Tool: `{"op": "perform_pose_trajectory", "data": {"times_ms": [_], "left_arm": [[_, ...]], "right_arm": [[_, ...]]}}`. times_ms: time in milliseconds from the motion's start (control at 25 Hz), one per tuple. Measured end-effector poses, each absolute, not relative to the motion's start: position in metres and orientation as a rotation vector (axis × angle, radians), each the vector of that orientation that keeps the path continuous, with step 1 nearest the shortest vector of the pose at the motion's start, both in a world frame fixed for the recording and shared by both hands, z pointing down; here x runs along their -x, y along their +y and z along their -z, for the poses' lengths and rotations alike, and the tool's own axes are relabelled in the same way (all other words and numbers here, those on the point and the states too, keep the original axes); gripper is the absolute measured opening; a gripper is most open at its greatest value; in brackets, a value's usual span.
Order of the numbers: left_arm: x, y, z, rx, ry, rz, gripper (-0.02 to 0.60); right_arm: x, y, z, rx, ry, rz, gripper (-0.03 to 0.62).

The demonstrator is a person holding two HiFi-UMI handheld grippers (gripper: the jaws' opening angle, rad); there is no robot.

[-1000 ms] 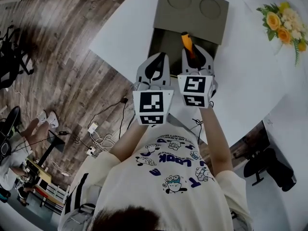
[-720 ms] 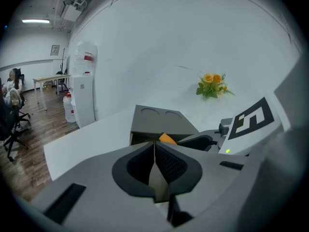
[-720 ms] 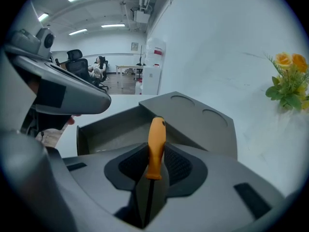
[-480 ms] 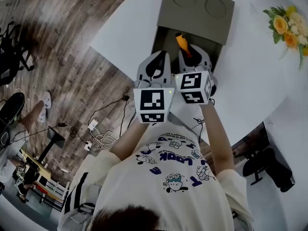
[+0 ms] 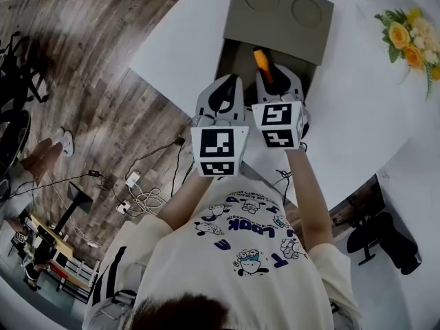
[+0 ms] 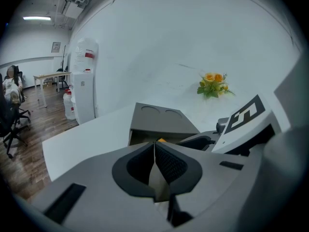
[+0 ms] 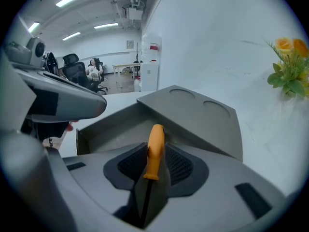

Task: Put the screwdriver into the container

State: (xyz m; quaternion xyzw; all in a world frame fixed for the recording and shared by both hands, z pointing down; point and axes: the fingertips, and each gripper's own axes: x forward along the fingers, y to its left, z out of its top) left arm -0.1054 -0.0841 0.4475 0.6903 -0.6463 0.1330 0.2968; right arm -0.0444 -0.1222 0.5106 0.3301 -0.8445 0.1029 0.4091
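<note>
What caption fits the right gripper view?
Right gripper, jaws just opening, with the orange-handled screwdriver between them over the open grey container.

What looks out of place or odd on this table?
Nothing is spilled or broken. The only odd sight is the orange-handled screwdriver. It pokes out handle-first between the jaws of the right gripper, which have just been opening, over the open compartment of the grey container.

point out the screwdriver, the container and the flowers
screwdriver (image 7: 155,146), right gripper view, on its orange handle
container (image 5: 275,29), head view, on its grey top panel
flowers (image 7: 284,44), right gripper view, on a yellow bloom
</note>
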Motion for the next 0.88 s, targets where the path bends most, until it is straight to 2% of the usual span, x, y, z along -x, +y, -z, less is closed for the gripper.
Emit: {"op": "perform_pose_trajectory", "data": {"times_ms": [240, 520, 880], "left_arm": [[0.106, -0.089, -0.438, -1.864, -1.727, -0.333, 0.021], [0.102, -0.091, -0.417, -1.911, -1.755, -0.318, 0.021], [0.092, -0.085, -0.393, -1.949, -1.805, -0.295, 0.021]], "right_arm": [[0.041, -0.128, -0.49, -0.936, -2.165, -0.321, 0.125], [0.029, -0.126, -0.454, -1.072, -2.22, -0.365, 0.06], [0.005, -0.115, -0.41, -1.223, -2.294, -0.423, 0.048]]}}
